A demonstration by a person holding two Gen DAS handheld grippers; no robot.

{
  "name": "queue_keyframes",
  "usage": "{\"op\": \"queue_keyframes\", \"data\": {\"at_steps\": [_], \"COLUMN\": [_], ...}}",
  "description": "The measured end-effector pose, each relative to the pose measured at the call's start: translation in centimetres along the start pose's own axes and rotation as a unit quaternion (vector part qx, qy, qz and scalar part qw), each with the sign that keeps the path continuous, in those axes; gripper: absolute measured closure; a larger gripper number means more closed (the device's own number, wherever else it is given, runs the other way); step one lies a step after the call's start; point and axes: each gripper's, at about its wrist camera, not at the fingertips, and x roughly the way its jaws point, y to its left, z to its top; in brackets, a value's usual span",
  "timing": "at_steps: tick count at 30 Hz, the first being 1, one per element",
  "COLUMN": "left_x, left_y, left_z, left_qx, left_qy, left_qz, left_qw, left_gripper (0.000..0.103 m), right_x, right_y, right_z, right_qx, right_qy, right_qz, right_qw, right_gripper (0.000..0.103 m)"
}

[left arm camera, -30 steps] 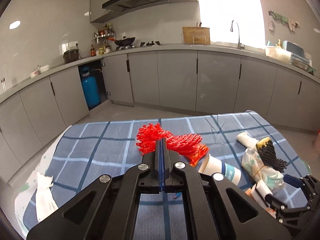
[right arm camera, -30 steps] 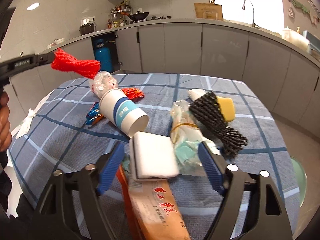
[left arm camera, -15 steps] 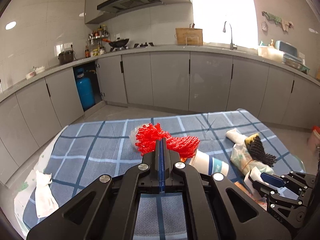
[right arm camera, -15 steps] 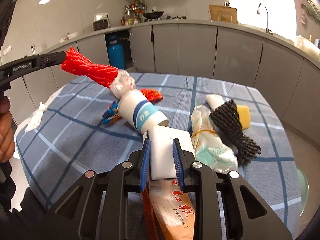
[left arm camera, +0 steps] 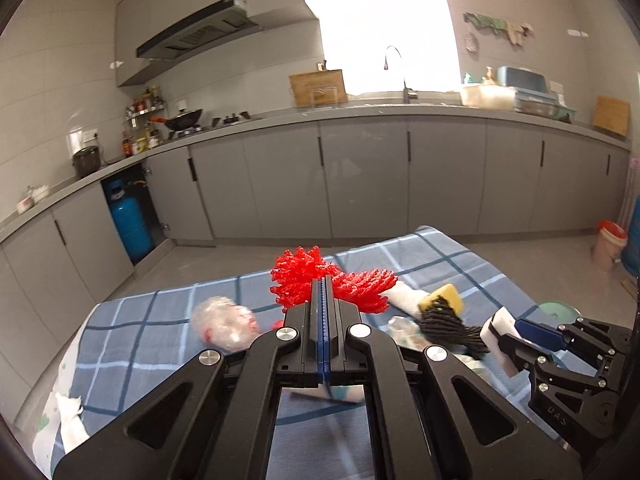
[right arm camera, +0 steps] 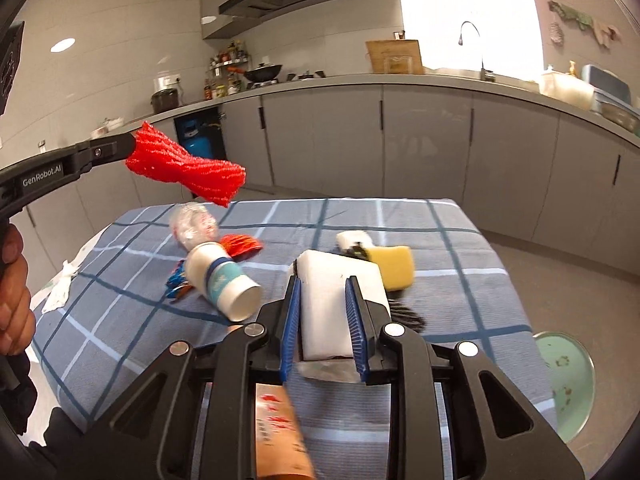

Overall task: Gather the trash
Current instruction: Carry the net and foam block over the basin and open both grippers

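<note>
My left gripper (left arm camera: 323,280) is shut on a red mesh net (left arm camera: 332,282) and holds it in the air above the table; from the right wrist view the red mesh net (right arm camera: 188,168) hangs from that gripper at the upper left. My right gripper (right arm camera: 323,284) is shut on a white foam block (right arm camera: 340,296), lifted off the blue checked tablecloth (right arm camera: 460,248). On the cloth lie a paper cup (right arm camera: 224,284), a crumpled clear plastic wrap (right arm camera: 192,224), a yellow sponge (right arm camera: 394,266), a black mesh scrubber (left arm camera: 444,324) and a brown wrapper (right arm camera: 276,428).
A pale green bin (right arm camera: 568,380) stands on the floor right of the table. A white tissue (right arm camera: 60,292) lies at the table's left edge. Grey cabinets (left arm camera: 360,184) run behind; a blue gas cylinder (left arm camera: 130,224) and an orange-lidded bucket (left arm camera: 608,244) stand on the floor. A hand (right arm camera: 12,288) grips the left tool.
My right gripper closed on the white foam block and lifted it. My left gripper rose with the red net, clear of the plastic wrap.
</note>
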Motion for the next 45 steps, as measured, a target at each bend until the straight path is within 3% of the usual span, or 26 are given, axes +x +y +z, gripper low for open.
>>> {"op": "queue_keyframes", "data": {"at_steps": [9, 18, 21, 31, 42, 44, 45], "left_x": [2.8, 3.8, 3.9, 6.3, 9.2, 10.0, 10.3], "left_y": [-7.3, -15.3, -17.9, -27.2, -34.2, -35.1, -35.2], "left_z": [1.2, 2.8, 3.2, 2.7, 1.3, 0.7, 0.7], "left_qx": [0.040, 0.081, 0.094, 0.124, 0.151, 0.153, 0.153], "left_qy": [0.011, 0.004, 0.000, 0.040, 0.073, 0.085, 0.087], "left_qz": [-0.058, -0.120, -0.142, -0.220, -0.259, -0.263, -0.261], "left_qw": [0.9975, 0.9894, 0.9854, 0.9667, 0.9511, 0.9486, 0.9492], "left_gripper": [0.102, 0.102, 0.102, 0.102, 0.102, 0.095, 0.071], "right_x": [-1.5, -2.8, -3.2, -2.6, -0.7, -0.1, 0.1], "right_y": [-7.5, -15.0, -17.5, -23.9, -28.8, -29.4, -29.7], "right_z": [-1.2, -2.8, -3.6, -7.3, -10.5, -11.1, -11.4], "right_qx": [0.045, 0.092, 0.107, 0.153, 0.175, 0.173, 0.174], "right_qy": [-0.005, -0.005, -0.004, 0.017, 0.034, 0.036, 0.038], "right_qz": [-0.072, -0.140, -0.158, -0.200, -0.213, -0.220, -0.225], "right_qw": [0.996, 0.986, 0.982, 0.968, 0.961, 0.959, 0.958], "right_gripper": [0.079, 0.078, 0.078, 0.078, 0.076, 0.072, 0.070]}}
